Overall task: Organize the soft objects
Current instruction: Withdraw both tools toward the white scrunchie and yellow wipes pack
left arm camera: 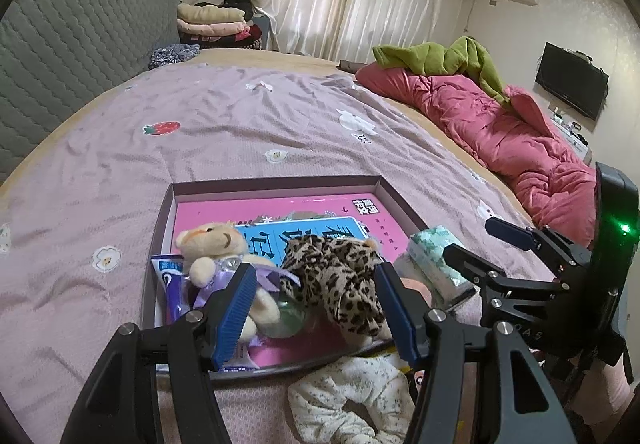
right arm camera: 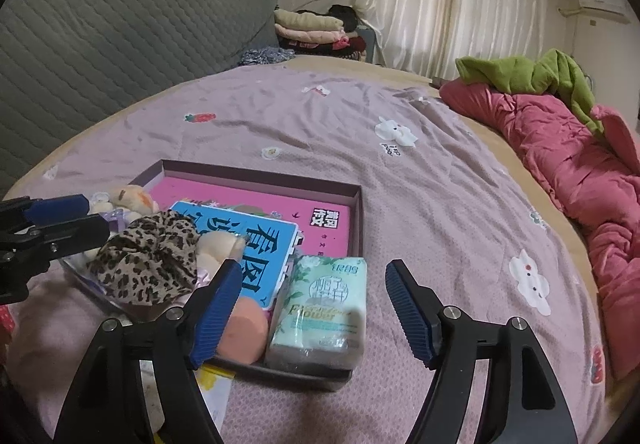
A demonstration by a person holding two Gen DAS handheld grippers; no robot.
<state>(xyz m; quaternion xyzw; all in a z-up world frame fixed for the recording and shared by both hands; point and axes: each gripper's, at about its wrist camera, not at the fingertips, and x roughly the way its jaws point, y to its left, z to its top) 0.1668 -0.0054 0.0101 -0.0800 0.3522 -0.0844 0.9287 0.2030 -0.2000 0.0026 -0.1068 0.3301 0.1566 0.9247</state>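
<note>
a shallow box (right arm camera: 356,211) is set on the pink bedspread (right arm camera: 420,179), near edge of the bed, with a pink book (right arm camera: 256,195) laid flat in it and a blue booklet (right arm camera: 260,248) on top. the tissue pack (right arm camera: 320,304) is propped at the box's near right corner, long axis running near to far, its far end tipped up a bit and the printed face turned up. it sits between the pads of the right gripper (right arm camera: 316,308), which is spread wide, nothing pinched; touching can't be told for sure. the left gripper (left arm camera: 316,308) is spread too, hanging over the leopard print cloth (left arm camera: 340,276) and the teddy bear (left arm camera: 216,248), gripping neither.

stuff only seen from the left wrist view: a purple tube (left arm camera: 172,284) standing at the box's left side, a cream floral cloth (left arm camera: 352,400) spilled on the bedspread just outside the near rim, and the bear's face, head pointed to the far side. only seen from the right wrist view: an orange-pink soft lump (right arm camera: 244,328) tucked just left of the tissue pack, plus the label on the pack. a red quilt (left arm camera: 500,131) is bunched along the far right in both.
</note>
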